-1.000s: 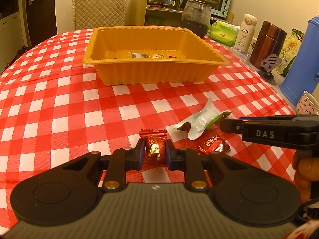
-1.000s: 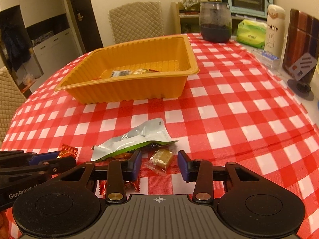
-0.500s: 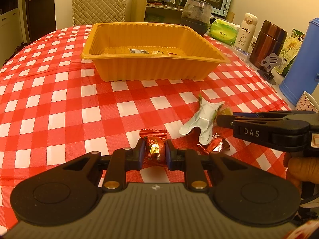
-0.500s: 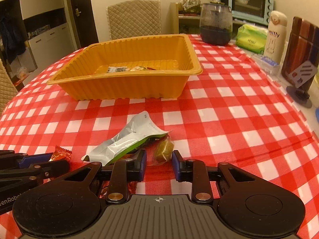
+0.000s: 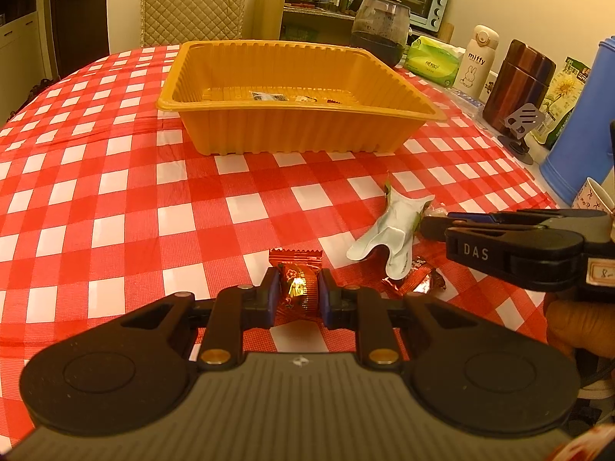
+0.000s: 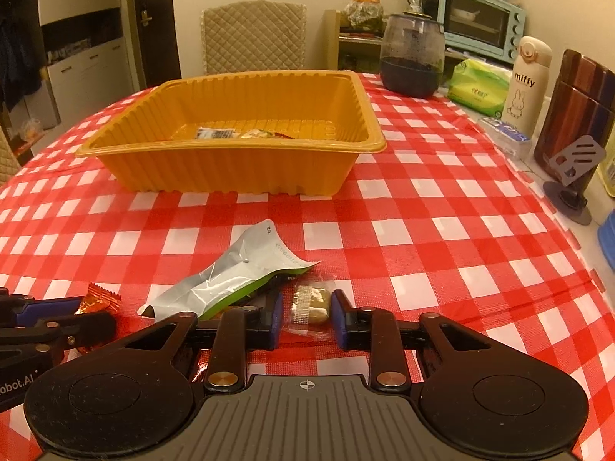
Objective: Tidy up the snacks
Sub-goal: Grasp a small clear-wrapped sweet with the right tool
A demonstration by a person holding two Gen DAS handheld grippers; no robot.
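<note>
- My left tool (image 5: 298, 292) is clamped on a red candy (image 5: 296, 286) low over the tabletop (image 5: 115, 192).
- My right tool (image 6: 306, 317) is closing around a clear-wrapped sweet (image 6: 310, 302); pad contact unclear.
- Orange tray (image 6: 238, 169) holds a few wrapped snacks (image 6: 215, 133).
- Silver pouch (image 6: 230, 278) lies beside the sweet.

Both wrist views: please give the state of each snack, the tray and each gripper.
Left gripper: shut on red foil candy.
Right gripper: closing around clear-wrapped beige candy.
Silver-green pouch: lying crumpled on the tablecloth.
Orange plastic tray: upright, few snacks inside.
Second red wrapped candy: lying loose.
</note>
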